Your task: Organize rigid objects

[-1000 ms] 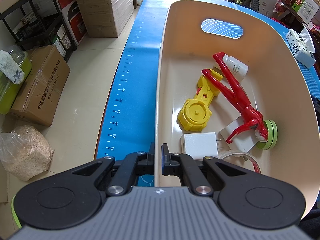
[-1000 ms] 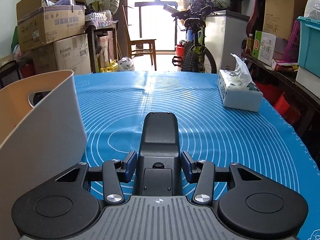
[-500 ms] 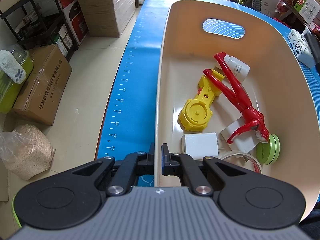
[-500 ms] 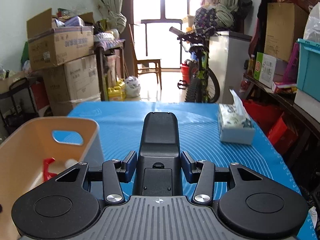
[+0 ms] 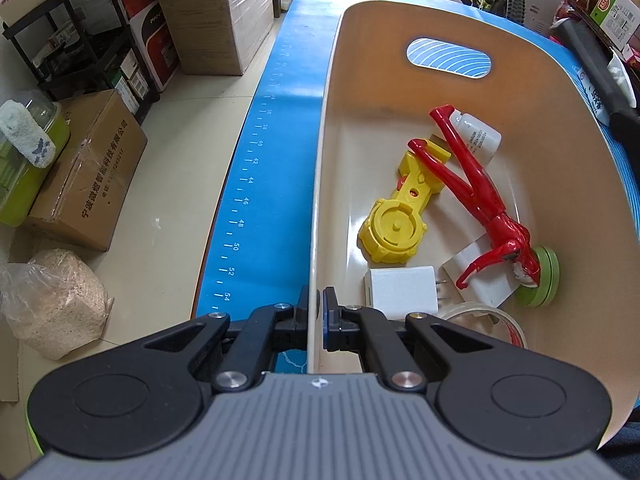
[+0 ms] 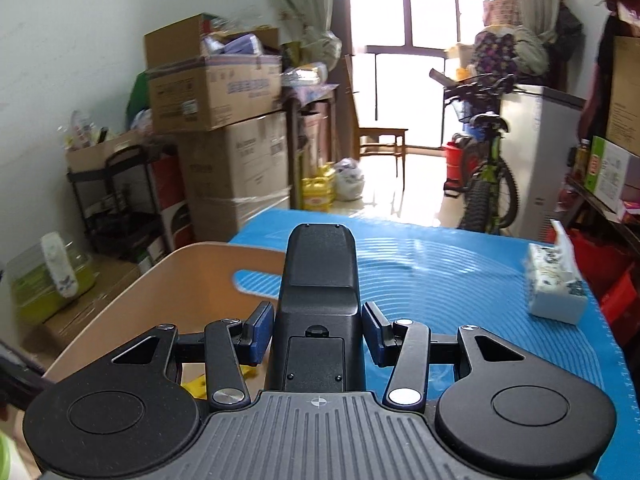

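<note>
My left gripper (image 5: 315,312) is shut on the near rim of the cream plastic bin (image 5: 320,184). Inside the bin lie a red action figure (image 5: 476,184), a yellow toy tool (image 5: 394,232), a white bottle (image 5: 478,138), a white charger (image 5: 400,292), a green round tin (image 5: 544,280) and a clear tape roll (image 5: 492,316). My right gripper (image 6: 318,332) is shut on a black remote-like device (image 6: 320,280), held above the bin (image 6: 180,280). That device also shows at the right edge of the left wrist view (image 5: 596,72).
The bin stands on a blue mat (image 6: 460,280) covering the table. A tissue box (image 6: 554,292) sits at the mat's right side. Cardboard boxes (image 5: 92,168), a black shelf (image 5: 80,40) and a sack (image 5: 52,300) stand on the floor left of the table.
My right gripper has risen and swung left with the black device, from low beside the bin to above its rim. My left gripper has kept its hold on the bin rim.
</note>
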The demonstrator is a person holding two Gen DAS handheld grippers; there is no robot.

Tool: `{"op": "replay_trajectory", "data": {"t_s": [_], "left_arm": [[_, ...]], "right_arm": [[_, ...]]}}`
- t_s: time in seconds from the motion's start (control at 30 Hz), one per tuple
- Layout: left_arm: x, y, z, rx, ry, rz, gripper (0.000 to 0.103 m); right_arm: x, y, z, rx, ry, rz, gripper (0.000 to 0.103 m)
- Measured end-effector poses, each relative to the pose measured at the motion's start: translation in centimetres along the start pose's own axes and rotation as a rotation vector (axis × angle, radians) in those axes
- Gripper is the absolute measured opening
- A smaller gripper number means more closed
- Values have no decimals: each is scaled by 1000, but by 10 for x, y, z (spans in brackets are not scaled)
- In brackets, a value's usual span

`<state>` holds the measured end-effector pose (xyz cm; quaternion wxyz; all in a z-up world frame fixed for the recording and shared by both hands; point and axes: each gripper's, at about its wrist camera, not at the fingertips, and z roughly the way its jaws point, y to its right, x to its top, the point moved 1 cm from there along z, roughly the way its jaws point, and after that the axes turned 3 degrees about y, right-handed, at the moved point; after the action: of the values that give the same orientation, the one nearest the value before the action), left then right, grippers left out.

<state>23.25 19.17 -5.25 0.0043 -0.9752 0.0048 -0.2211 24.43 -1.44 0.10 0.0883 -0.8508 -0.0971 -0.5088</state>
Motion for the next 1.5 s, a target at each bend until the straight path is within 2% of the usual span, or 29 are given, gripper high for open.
{"op": "replay_trajectory", "data": {"t_s": [0.3, 0.43, 0.7, 0.97, 1.03, 1.07, 1.2, 1.23, 1.3, 1.37, 1.43, 1.5], "left_arm": [[0, 0, -1, 1, 4, 3, 4], [-1, 0, -1, -2, 6, 4, 4], [0, 1, 0, 1, 7, 7, 4], [0, 2, 0, 14, 6, 6, 5], [0, 3, -1, 19, 7, 8, 5], [0, 3, -1, 23, 9, 8, 6], [0, 7, -9, 49, 35, 6, 7], [0, 8, -13, 61, 53, 2, 11], [1, 13, -23, 69, 87, -6, 27], [0, 19, -37, 56, 134, -15, 60], [-2, 29, -53, 56, 185, -11, 73], [-5, 38, -70, 59, 225, -5, 74]], "right_arm": [[-18, -50, 27, 68, -157, -86, 53], [-28, -62, 40, 72, -245, -125, 53], [-23, -69, 46, 75, -319, -146, 54], [-23, -56, 35, 127, -303, -76, 60], [-20, -54, 29, 141, -287, -43, 67], [-18, -52, 25, 144, -275, -24, 74], [-8, -38, 3, 152, -213, 39, 83], [-6, -34, -4, 146, -195, 55, 86], [-2, -27, -18, 132, -169, 79, 95], [0, -20, -32, 116, -149, 93, 97], [1, -12, -45, 92, -138, 95, 99], [0, -4, -57, 69, -134, 96, 100]]}}
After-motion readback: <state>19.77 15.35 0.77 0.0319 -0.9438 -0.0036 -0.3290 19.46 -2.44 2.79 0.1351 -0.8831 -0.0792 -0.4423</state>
